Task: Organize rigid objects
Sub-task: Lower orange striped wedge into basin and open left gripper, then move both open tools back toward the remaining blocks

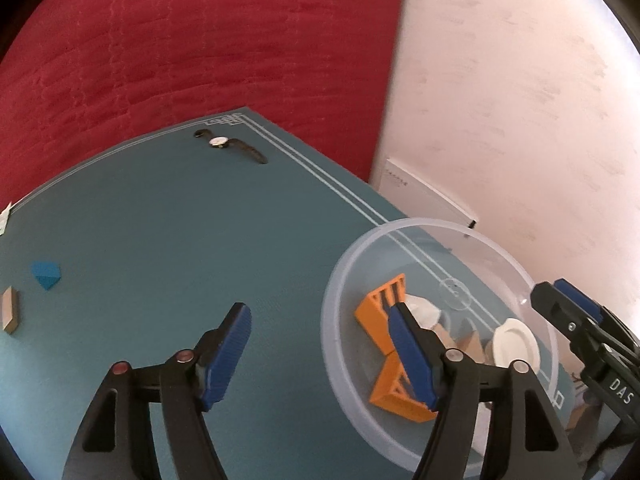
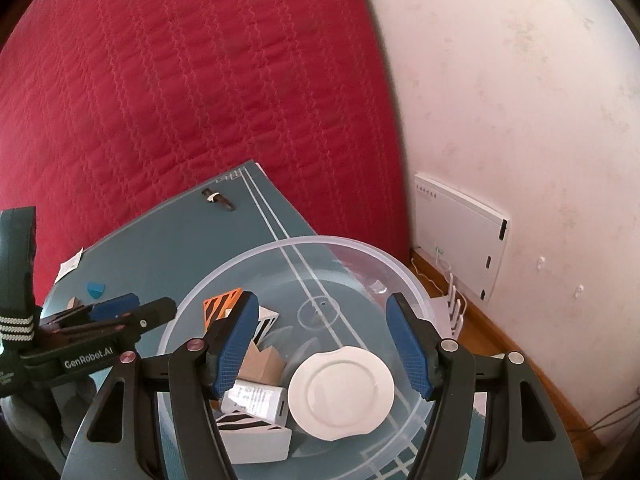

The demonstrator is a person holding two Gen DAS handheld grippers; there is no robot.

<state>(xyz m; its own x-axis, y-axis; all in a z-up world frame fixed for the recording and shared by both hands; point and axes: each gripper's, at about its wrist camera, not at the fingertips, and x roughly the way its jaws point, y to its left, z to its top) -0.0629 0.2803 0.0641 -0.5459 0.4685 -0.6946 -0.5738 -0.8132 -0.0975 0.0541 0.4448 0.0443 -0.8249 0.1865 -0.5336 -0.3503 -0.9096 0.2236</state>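
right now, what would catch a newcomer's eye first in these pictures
The clear bowl at the right edge of the teal mat, holding a white disc, orange crates and wooden blocks. Both the left gripper and right gripper are open and empty. A watch lies at the mat's far corner, before the red quilt.

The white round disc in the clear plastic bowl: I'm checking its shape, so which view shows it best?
The right wrist view: the white round disc lies nearly face-on, unobstructed, inside the clear plastic bowl. The left wrist view shows it smaller, tilted and partly hidden.
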